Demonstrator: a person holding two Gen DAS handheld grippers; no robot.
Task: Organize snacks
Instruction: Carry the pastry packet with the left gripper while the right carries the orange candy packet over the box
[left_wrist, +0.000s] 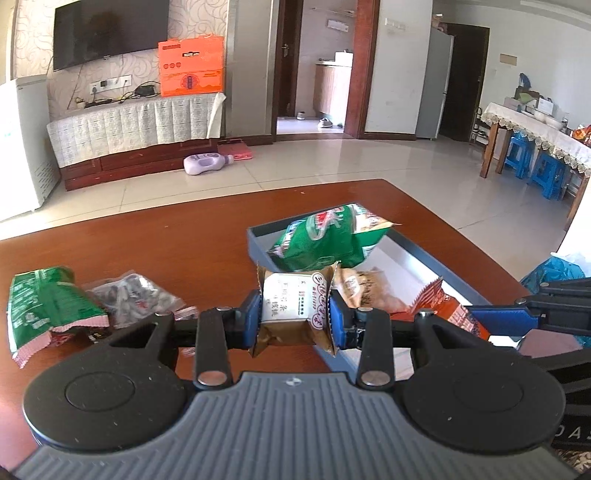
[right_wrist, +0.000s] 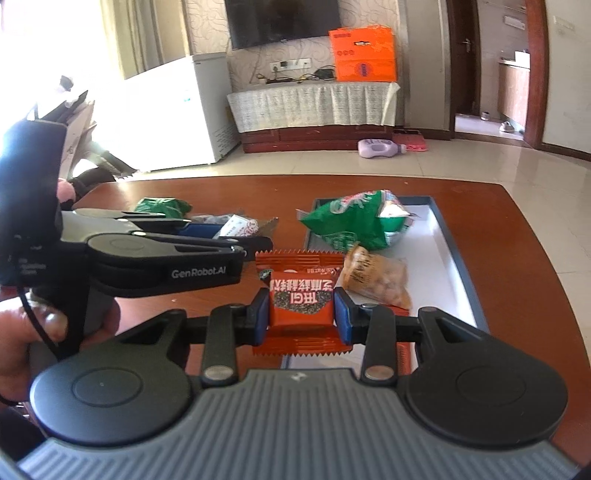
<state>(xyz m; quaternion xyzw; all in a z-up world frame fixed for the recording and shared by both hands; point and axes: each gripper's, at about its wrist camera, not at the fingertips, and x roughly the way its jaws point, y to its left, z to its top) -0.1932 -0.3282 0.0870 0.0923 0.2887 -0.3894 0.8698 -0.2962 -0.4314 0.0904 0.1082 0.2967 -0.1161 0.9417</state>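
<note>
Two tongs, left (left_wrist: 291, 317) pinching a brown packet (left_wrist: 293, 308) and right (right_wrist: 301, 314) an orange packet (right_wrist: 301, 302), carried snacks toward the tray (left_wrist: 424, 258) ahead, seemingly needing release inside.

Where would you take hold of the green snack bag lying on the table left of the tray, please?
I would grip the green snack bag across its narrow width near the crimped pink end, coming from above on the near side. It lies flat with that end towards the camera, and the clear-wrapped packet crowds its right side.
</note>
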